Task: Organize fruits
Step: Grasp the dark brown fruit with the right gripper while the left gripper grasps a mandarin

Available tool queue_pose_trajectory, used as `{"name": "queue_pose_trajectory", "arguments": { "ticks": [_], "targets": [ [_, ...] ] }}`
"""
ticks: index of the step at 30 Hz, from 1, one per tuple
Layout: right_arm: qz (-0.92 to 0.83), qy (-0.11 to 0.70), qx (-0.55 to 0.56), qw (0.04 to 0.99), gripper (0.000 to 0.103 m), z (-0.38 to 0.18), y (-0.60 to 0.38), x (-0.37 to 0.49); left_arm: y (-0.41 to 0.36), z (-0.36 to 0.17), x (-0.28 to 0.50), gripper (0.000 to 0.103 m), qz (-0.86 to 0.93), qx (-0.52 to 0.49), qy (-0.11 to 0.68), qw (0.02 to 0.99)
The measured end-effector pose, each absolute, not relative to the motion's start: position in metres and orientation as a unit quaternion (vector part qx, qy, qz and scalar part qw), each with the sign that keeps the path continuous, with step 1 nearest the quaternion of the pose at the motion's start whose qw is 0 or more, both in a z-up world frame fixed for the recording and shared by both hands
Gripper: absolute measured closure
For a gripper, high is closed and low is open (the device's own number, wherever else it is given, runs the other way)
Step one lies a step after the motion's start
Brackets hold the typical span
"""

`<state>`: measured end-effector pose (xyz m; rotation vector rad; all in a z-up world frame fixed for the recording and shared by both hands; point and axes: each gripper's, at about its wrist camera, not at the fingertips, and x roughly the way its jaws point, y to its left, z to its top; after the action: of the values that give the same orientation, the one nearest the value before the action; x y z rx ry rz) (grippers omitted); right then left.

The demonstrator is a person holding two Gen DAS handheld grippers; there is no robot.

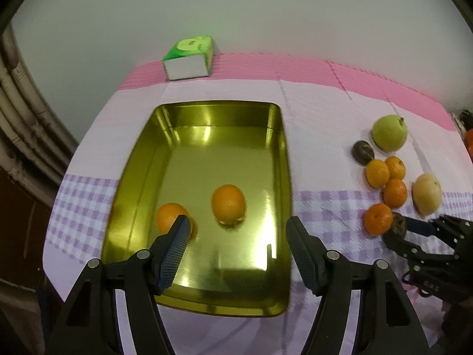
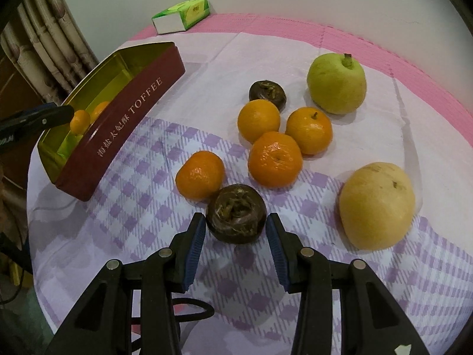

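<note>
- Tin [image 1: 285, 159] on tabletop, w/ 2 oranges inside; left claw [image 1: 236, 233] hangs over it, wide apart, holding nothing.
- Dark round fruit [image 2: 235, 213] sits right btwn right claw [image 2: 235, 226] pads, not squeezed yet; right claw nearer.

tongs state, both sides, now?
Left tongs: open, empty, over the gold tin.
Right tongs: open, straddling the dark brown fruit, not clamped.
</note>
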<state>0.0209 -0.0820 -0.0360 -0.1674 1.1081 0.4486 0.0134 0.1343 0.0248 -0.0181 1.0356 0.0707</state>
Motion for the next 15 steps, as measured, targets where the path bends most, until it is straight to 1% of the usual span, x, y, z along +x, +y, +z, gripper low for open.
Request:
{"name": "queue_pose_trajectory", "arguments": {
  "ticks": [10,15],
  "targets": [
    [0.204,0.510,-0.084,0.832,0.063,-0.037,-0.085,0.018,0.093,0.024,0.018,0.035,-0.013,0.000,0.502,0.865],
    [0.190,0.517,-0.077,0.831,0.063,-0.036,-0.098,0.016,0.067,0.020,0.021,0.035,-0.043,0.013,0.509,0.860]
  ]
}}
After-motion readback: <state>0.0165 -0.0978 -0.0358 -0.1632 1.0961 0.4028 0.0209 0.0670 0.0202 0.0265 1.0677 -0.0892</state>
